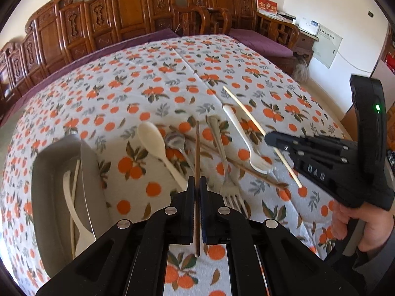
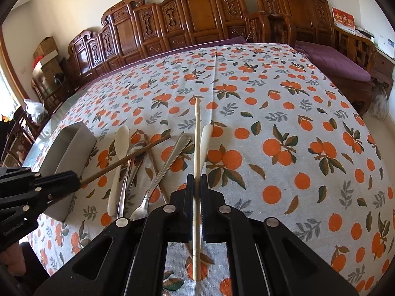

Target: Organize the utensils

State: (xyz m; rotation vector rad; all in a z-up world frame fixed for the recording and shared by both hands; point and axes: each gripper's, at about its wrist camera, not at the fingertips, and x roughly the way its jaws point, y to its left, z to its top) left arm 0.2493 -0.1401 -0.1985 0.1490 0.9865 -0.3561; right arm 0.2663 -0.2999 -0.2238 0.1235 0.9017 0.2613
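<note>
My left gripper (image 1: 196, 185) is shut on a dark brown chopstick (image 1: 197, 148) and holds it above the table; it shows in the right wrist view (image 2: 128, 158) too. My right gripper (image 2: 197, 181) is shut on a pale chopstick (image 2: 196, 135), also seen in the left wrist view (image 1: 249, 116). On the cloth lie a cream spoon (image 1: 154, 139), a metal spoon (image 1: 176, 141), a metal fork (image 1: 223, 162), a white plastic fork (image 1: 244, 140) and another brown chopstick (image 1: 246, 167). A grey tray (image 1: 43, 172) at left holds a white utensil (image 1: 71, 202) and a pale chopstick (image 1: 75, 185).
The table carries an orange-print cloth (image 2: 284, 113). Carved wooden chairs (image 2: 197, 17) line the far edge, with a purple-cushioned bench (image 2: 333, 61) at the right. The person's hand (image 1: 358, 224) holds the right gripper's handle.
</note>
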